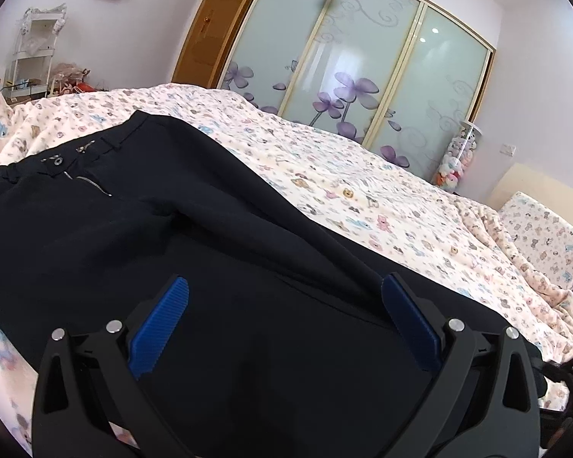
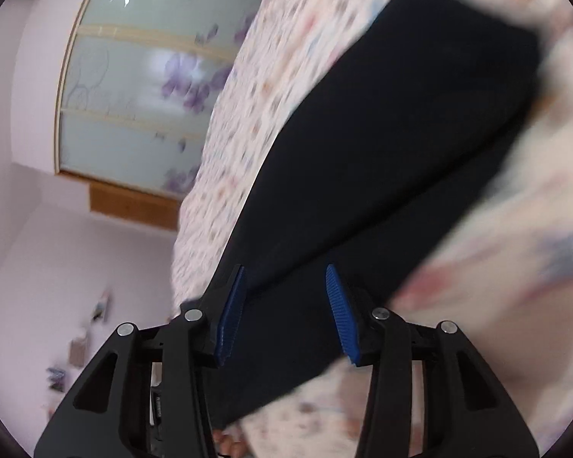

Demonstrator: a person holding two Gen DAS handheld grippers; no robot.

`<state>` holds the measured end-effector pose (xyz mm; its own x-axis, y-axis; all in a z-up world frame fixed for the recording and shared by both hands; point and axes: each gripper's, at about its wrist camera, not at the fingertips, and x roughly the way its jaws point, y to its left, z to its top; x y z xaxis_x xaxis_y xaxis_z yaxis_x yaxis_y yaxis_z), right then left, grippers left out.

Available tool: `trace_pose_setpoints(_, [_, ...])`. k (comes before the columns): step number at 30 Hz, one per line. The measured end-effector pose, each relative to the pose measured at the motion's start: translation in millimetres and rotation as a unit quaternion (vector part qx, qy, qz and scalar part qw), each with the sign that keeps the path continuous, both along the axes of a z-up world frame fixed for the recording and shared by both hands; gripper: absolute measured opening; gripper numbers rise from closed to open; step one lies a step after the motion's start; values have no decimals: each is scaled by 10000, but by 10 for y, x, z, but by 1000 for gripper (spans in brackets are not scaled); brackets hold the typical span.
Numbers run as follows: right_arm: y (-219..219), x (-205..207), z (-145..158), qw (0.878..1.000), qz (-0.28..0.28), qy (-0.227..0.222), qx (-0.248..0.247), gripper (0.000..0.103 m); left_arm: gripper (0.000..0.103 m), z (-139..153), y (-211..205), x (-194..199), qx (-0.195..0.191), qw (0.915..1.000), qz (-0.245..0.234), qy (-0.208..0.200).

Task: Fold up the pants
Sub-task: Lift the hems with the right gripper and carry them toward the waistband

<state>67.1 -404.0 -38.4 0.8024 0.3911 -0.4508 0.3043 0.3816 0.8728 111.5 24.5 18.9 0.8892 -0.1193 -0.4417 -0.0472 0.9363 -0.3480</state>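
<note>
Dark navy pants [image 1: 141,221] lie spread on the bed, waistband with button and zipper [image 1: 72,168] at the far left, legs running toward the camera. My left gripper [image 1: 284,286] is open just above the leg fabric, blue pads wide apart, nothing between them. In the blurred, tilted right wrist view the pants [image 2: 401,133] stretch away across the bed. My right gripper [image 2: 286,278] is open over the near part of a leg, holding nothing.
The bed has a cream quilt [image 1: 363,175] printed with small bears. Behind it stand a sliding wardrobe with frosted floral doors [image 1: 363,65], a wooden door [image 1: 210,30], a white shelf unit [image 1: 34,49] and a pillow [image 1: 542,225] at right.
</note>
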Motion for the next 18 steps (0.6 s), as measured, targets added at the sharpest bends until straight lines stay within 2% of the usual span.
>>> trace_pose_setpoints(3, [267,328,-205,9996,105,158,233,46,101,-13,22,15,-52,9999,80,46])
trace_pose_setpoints(6, [313,497,-333,9992,-91,264,283,45,101,-28,59,27,-180,9997,118,108])
trace_pose_setpoints(10, [321,437,-408,9991,-359,136,190,45,101,-36,111,47,-363,9992,101,153])
trace_pose_setpoints(13, [303,365,-336,9991,-408,-100,74,45,101,-53,117,68,-391,9990,41,210])
trace_pose_setpoints(18, [289,248,-371,9987,-185,-413,221,45,101,-73,105,90,-407,9989,-1,239])
